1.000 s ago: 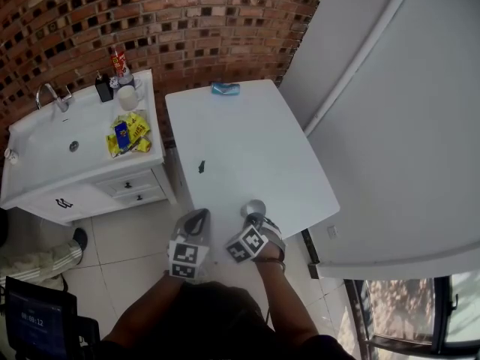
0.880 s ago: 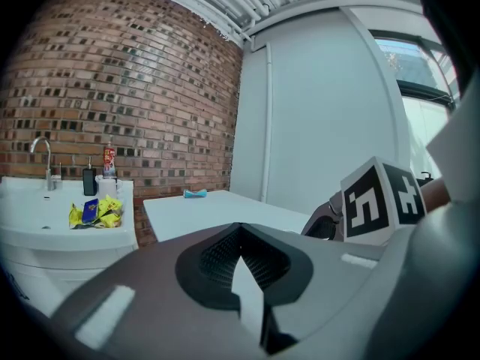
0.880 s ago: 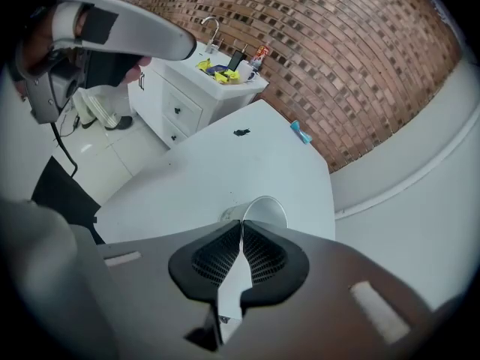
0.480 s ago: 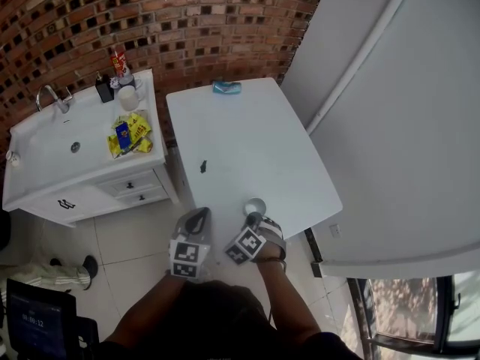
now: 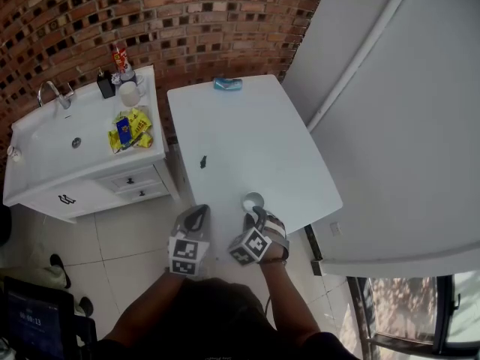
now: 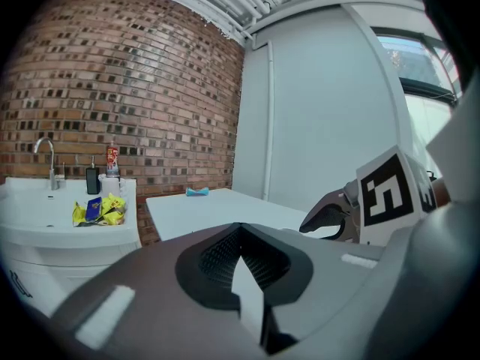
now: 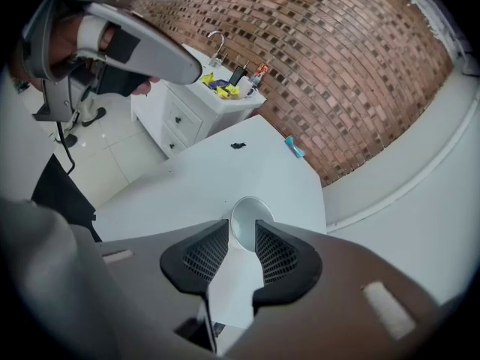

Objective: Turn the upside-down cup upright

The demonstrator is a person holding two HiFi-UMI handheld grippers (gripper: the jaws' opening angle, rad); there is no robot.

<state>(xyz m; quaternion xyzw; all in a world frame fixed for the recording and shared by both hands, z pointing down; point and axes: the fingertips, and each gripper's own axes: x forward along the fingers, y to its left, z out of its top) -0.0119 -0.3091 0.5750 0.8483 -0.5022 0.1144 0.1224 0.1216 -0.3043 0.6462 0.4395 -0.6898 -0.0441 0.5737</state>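
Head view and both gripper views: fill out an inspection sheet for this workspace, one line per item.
Surface: white table, bare apart from three small things.
Job's things: cup near the table's near edge, standing upright, mouth up.
Clutter: small blue thing at the far edge; small dark thing mid-table.
Grippers: right gripper open, jaws have just been opening, cup at their tips, pads not pressing on it; left gripper shut, nothing between its jaws.
Cables: nothing seen.
Surroundings: sink cabinet at left with yellow packets on it; brick wall behind; tiled floor.
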